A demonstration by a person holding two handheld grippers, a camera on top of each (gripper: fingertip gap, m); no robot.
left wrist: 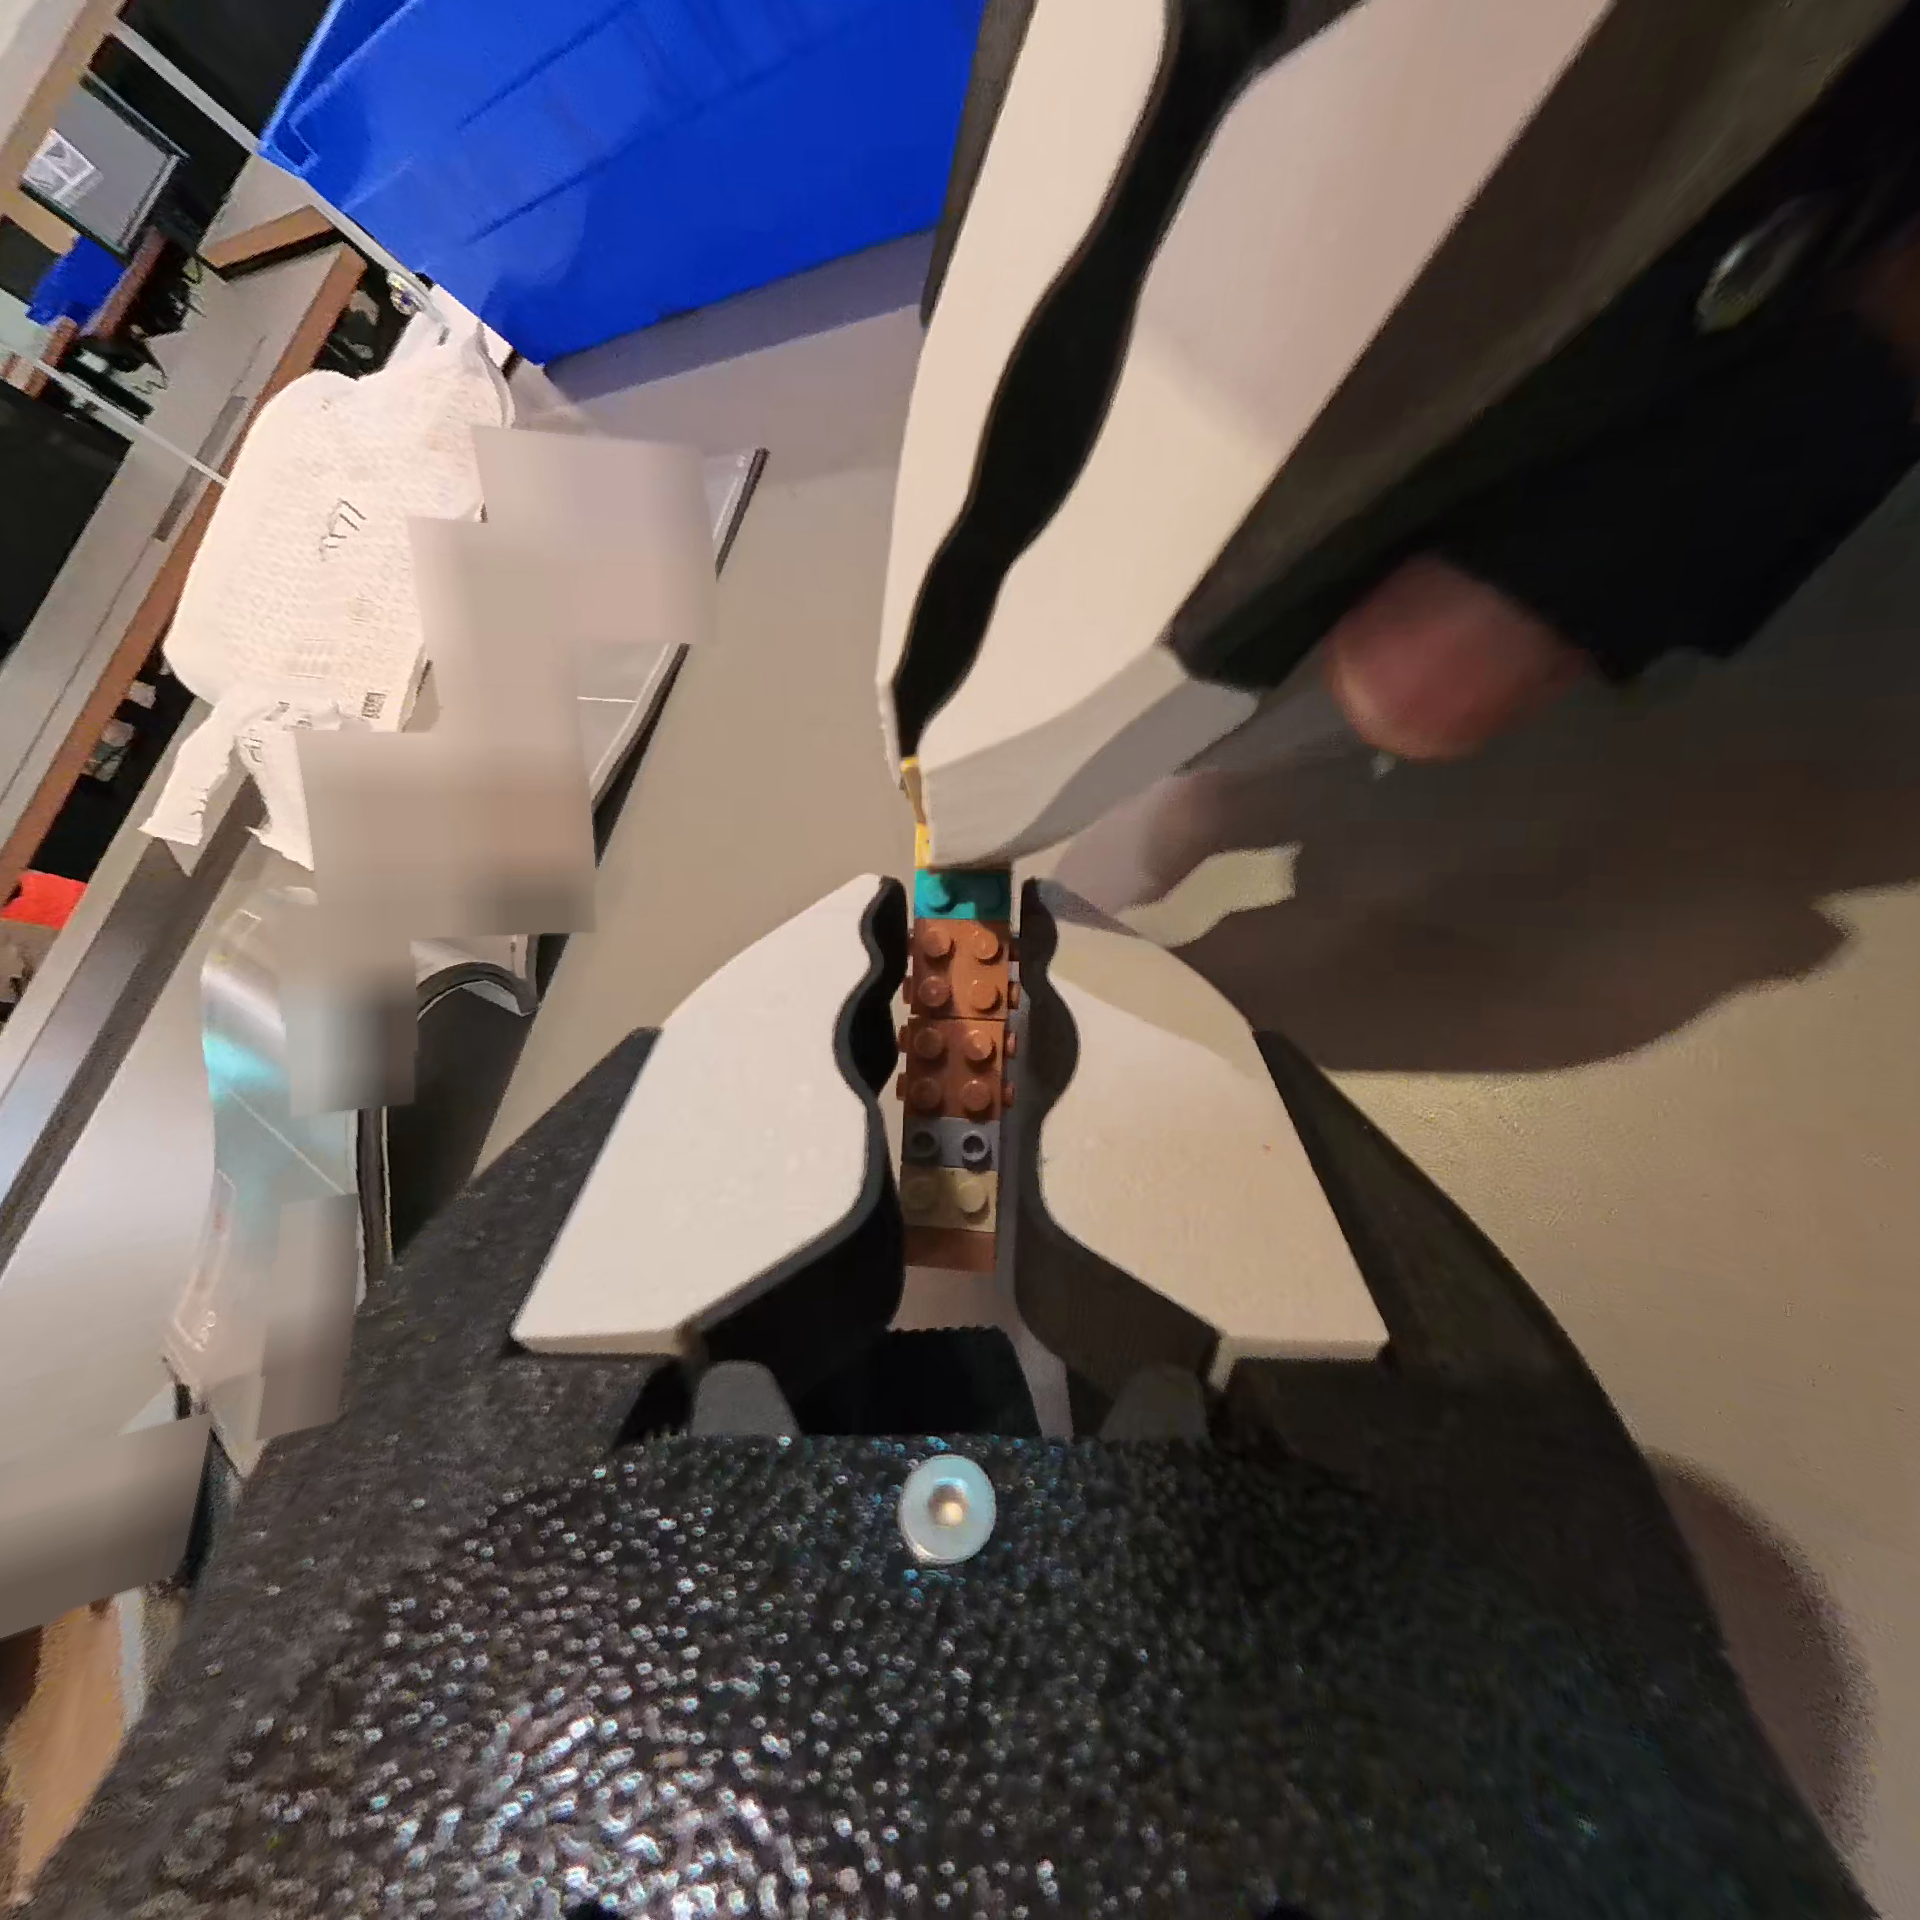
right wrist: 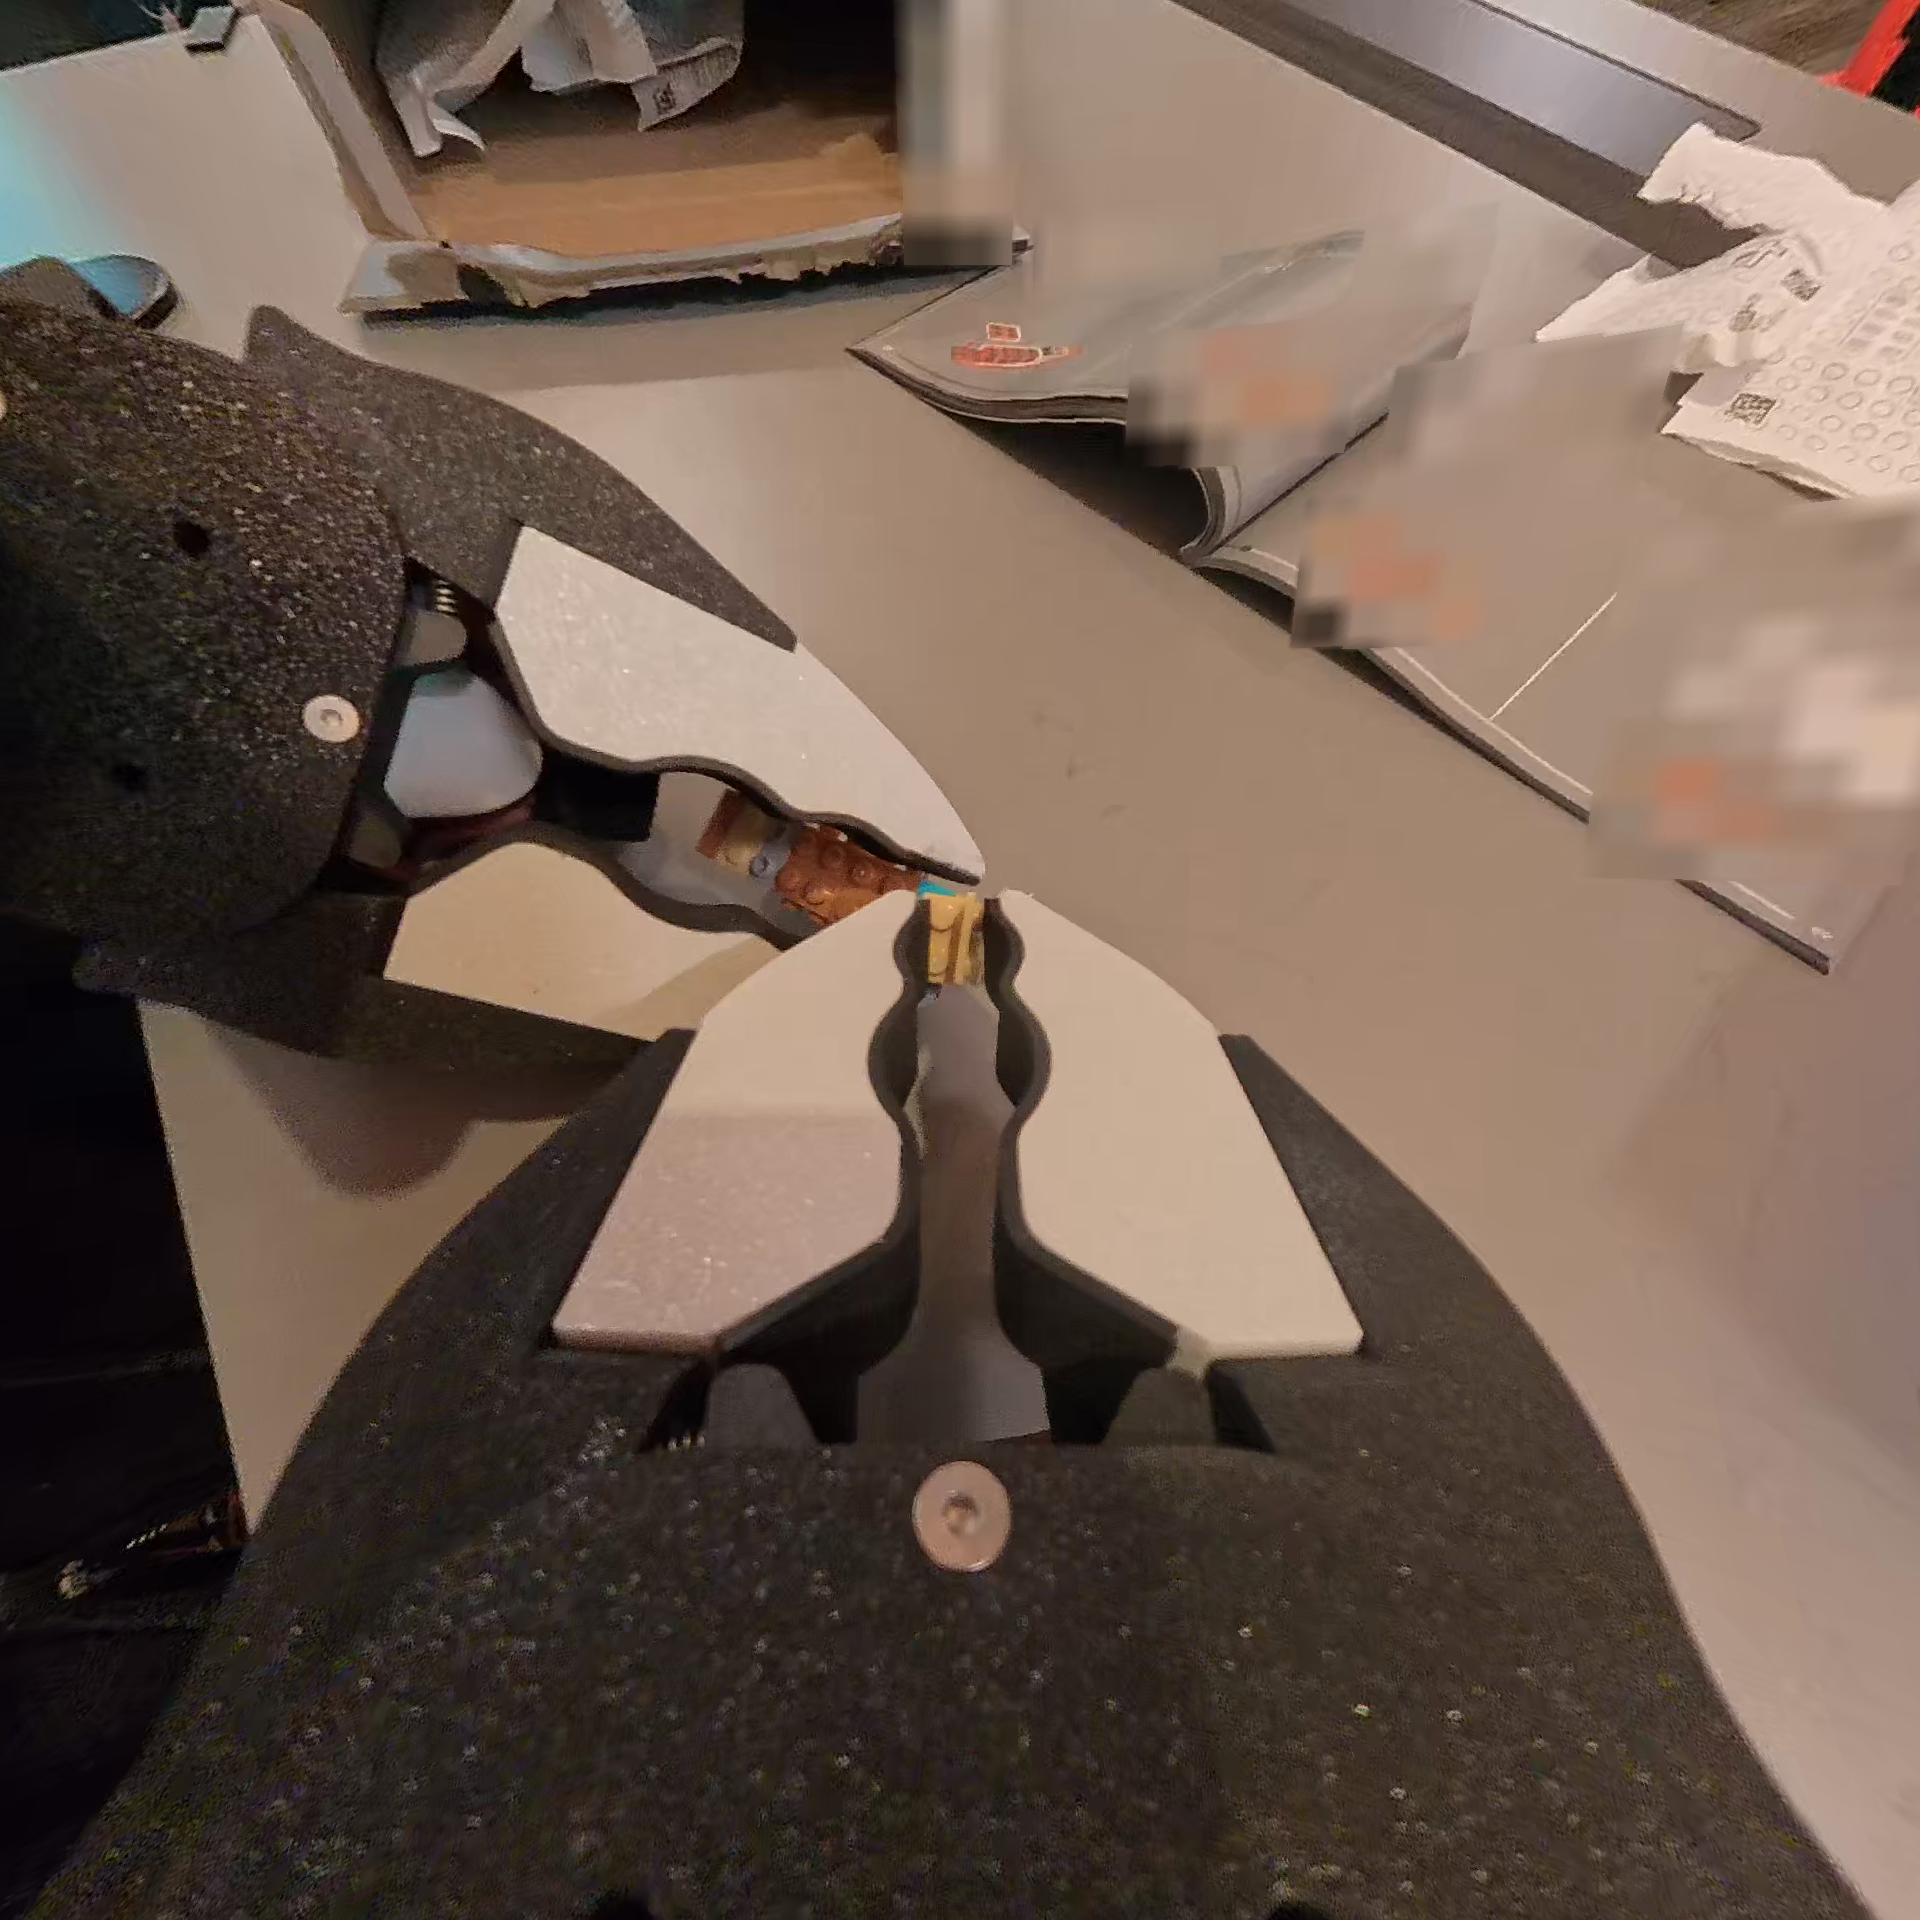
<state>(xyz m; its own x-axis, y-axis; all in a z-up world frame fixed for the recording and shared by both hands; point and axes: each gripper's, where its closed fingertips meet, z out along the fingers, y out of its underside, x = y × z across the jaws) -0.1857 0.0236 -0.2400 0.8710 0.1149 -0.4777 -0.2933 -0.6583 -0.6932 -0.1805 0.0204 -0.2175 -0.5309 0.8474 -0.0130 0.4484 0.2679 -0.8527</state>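
My left gripper [left wrist: 958,904] is shut on a column of toy bricks [left wrist: 958,1049]. The column has brown studded bricks in the middle, grey, tan and brown ones at the near end, and a teal brick [left wrist: 961,896] at the far end between the fingertips. My right gripper [left wrist: 914,790] comes in from above, and the small yellow-tan brick [left wrist: 918,821] in its tips meets the teal end. In the right wrist view my right gripper [right wrist: 951,914] is shut on that yellow-tan brick [right wrist: 951,935]. The left gripper [right wrist: 914,883] reaches in from the left with the brick column [right wrist: 821,873].
Both grippers are above a grey tabletop [right wrist: 1143,779]. An open booklet [right wrist: 1299,416] and printed white paper bags [right wrist: 1787,343] lie at the far right, and a torn cardboard box [right wrist: 623,156] stands behind. A blue bin [left wrist: 623,156] is behind. A person's finger [left wrist: 1434,665] rests on the right gripper. My two grippers' fingertips are within a few centimetres of each other.
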